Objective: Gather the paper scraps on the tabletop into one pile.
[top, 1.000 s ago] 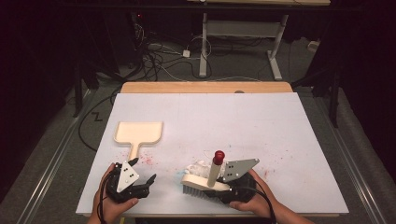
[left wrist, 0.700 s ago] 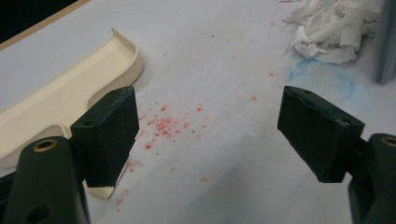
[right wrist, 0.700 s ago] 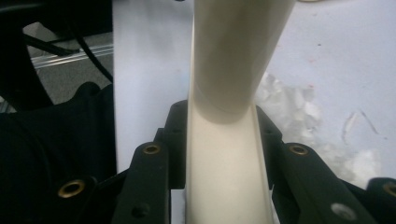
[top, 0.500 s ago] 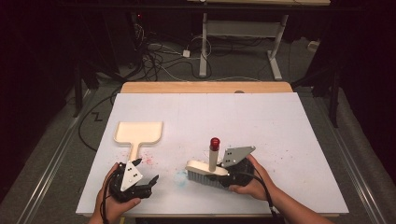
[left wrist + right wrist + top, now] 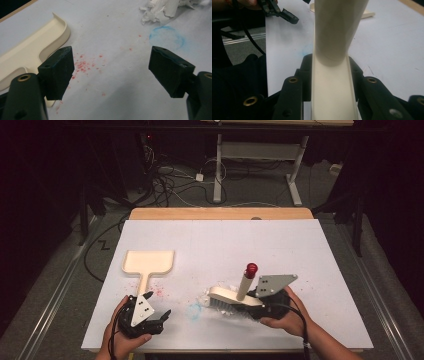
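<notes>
A cream hand brush (image 5: 235, 296) with a red-tipped handle (image 5: 251, 269) stands with its bristles down over the white table sheet (image 5: 225, 240). My right gripper (image 5: 255, 301) is shut on the brush's body (image 5: 332, 87), and the handle (image 5: 339, 27) rises right in front of its camera. Crumpled white paper (image 5: 209, 297) lies at the bristles' left end. A cream dustpan (image 5: 149, 262) lies flat at the left. My left gripper (image 5: 162, 317) rests open near the front edge, just short of the dustpan's handle, with nothing between its fingers (image 5: 58, 72).
Red crumbs (image 5: 83, 65) are scattered on the sheet beside the dustpan (image 5: 30, 50). A blue chalk ring (image 5: 166, 37) is drawn near the crumpled paper (image 5: 165, 8). A wooden strip (image 5: 220, 213) runs along the table's far edge. Cables and desk legs lie on the floor beyond.
My right hand has carried the brush a little away from the front edge and to the right, lifting it slightly. The left gripper has kept still.
</notes>
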Action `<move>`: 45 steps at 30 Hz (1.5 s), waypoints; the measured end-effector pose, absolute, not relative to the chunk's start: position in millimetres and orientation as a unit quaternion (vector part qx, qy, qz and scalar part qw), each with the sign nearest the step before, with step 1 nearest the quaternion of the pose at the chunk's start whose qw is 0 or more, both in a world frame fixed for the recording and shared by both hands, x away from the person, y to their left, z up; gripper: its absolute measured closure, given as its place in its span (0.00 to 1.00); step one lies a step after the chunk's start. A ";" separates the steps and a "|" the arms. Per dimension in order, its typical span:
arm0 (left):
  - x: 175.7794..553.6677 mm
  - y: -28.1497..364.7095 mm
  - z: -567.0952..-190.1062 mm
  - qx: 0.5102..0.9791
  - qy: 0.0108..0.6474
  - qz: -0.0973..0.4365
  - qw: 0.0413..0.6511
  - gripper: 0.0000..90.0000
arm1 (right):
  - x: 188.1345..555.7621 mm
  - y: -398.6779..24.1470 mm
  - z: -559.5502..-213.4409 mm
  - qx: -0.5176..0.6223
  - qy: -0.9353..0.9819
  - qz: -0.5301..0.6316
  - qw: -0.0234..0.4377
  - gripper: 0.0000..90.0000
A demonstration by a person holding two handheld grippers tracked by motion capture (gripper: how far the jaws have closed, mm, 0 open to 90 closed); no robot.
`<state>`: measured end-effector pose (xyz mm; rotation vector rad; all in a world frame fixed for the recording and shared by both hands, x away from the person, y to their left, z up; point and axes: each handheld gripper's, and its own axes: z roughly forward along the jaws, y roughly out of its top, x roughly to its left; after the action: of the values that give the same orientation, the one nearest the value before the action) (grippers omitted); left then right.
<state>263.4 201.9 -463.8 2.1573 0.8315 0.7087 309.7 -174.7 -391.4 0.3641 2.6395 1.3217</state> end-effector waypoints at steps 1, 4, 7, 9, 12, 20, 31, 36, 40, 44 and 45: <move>263.5 201.5 -464.1 0.835 0.321 0.274 0.353 0.22 | 306.0 -181.3 -388.4 0.124 0.885 0.442 0.084 0.75; 263.7 200.4 -464.8 0.837 0.320 0.273 0.351 0.22 | 296.1 -204.3 -384.0 0.141 0.886 0.431 0.095 0.75; 264.1 199.3 -465.2 0.838 0.319 0.273 0.347 0.22 | 287.9 -228.2 -385.4 0.159 0.890 0.415 0.103 0.75; 264.6 198.3 -465.5 0.839 0.318 0.273 0.346 0.22 | 284.0 -242.2 -388.3 0.172 0.893 0.403 0.098 0.75; 264.9 195.9 -465.8 0.842 0.316 0.273 0.342 0.22 | 276.8 -256.2 -392.5 0.181 0.901 0.380 0.100 0.75; 265.3 192.9 -466.2 0.846 0.310 0.271 0.338 0.22 | 273.5 -260.1 -404.7 0.190 0.917 0.338 0.089 0.75; 266.4 193.8 -467.2 0.847 0.308 0.268 0.339 0.22 | 299.9 -225.8 -413.0 0.186 0.912 0.347 0.115 0.75; 266.0 194.1 -467.6 0.847 0.309 0.267 0.340 0.22 | 307.3 -202.4 -412.6 0.173 0.908 0.363 0.117 0.75; 265.1 195.0 -467.3 0.846 0.309 0.268 0.341 0.22 | 306.0 -197.9 -407.2 0.173 0.901 0.380 0.116 0.75; 265.1 196.4 -466.3 0.848 0.308 0.269 0.338 0.22 | 298.5 -208.9 -397.7 0.188 0.890 0.397 0.125 0.75; 265.2 196.1 -466.4 0.847 0.309 0.269 0.340 0.22 | 296.8 -212.2 -394.9 0.195 0.886 0.400 0.130 0.75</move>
<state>265.2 196.1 -466.4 2.2040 0.8041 0.6991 296.8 -212.2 -394.9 0.5662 2.5758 1.1616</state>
